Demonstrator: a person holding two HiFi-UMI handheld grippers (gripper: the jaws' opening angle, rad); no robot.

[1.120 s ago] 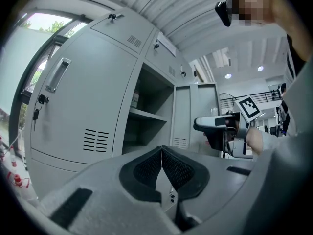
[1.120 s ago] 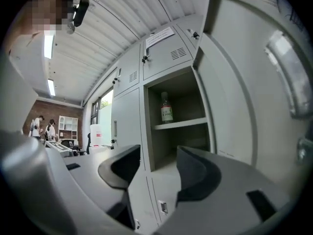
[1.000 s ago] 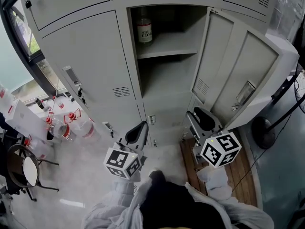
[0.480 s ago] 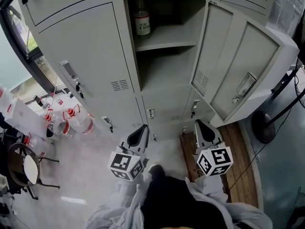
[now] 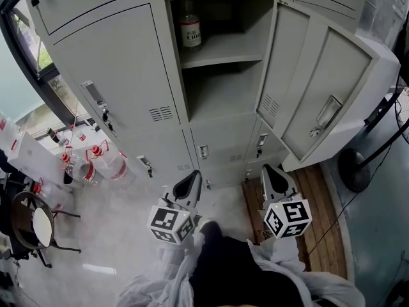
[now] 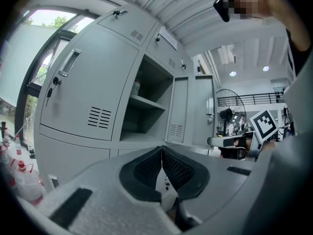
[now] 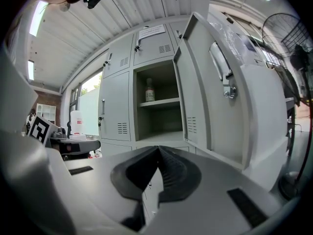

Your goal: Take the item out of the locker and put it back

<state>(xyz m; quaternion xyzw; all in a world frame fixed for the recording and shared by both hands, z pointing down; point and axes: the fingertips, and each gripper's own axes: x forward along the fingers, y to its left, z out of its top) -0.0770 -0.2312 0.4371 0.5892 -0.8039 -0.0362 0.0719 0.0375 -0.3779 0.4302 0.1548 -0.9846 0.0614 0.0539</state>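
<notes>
The bottle (image 5: pixel 190 31), clear with a white label and a dark cap, is standing upright on the upper shelf (image 5: pixel 223 48) of the open locker (image 5: pixel 217 117). It is sitting at the shelf's left end, close to the left wall and towards the back. In the right gripper view the bottle (image 7: pixel 149 91) is showing high above the jaws, in the far compartment. In the left gripper view the bottle (image 6: pixel 135 87) is only peeking past the locker's left edge. The locker door (image 5: pixel 319 88) is hanging wide open to the right.

Both grippers are sitting well apart from the bottle, nearer to the person and much lower, in front of the bottom row of lockers. The left gripper (image 5: pixel 192 178) is pointing at the locker from below and slightly left of the open compartment. Its jaws are pressing together with nothing between them, as the left gripper view (image 6: pixel 162 152) is showing. The right gripper (image 5: pixel 268 170) is hovering below the door's hinge side, its jaws likewise meeting pad to pad and gripping nothing (image 7: pixel 158 152).

Further out, clear jugs (image 5: pixel 96 164) with red caps are standing on the pale floor (image 5: pixel 121 235) at the left, near a round chair (image 5: pixel 32 229). A wooden board (image 5: pixel 323 232) is lying on the floor at the right. A fan (image 7: pixel 288 31) is standing beyond the door.
</notes>
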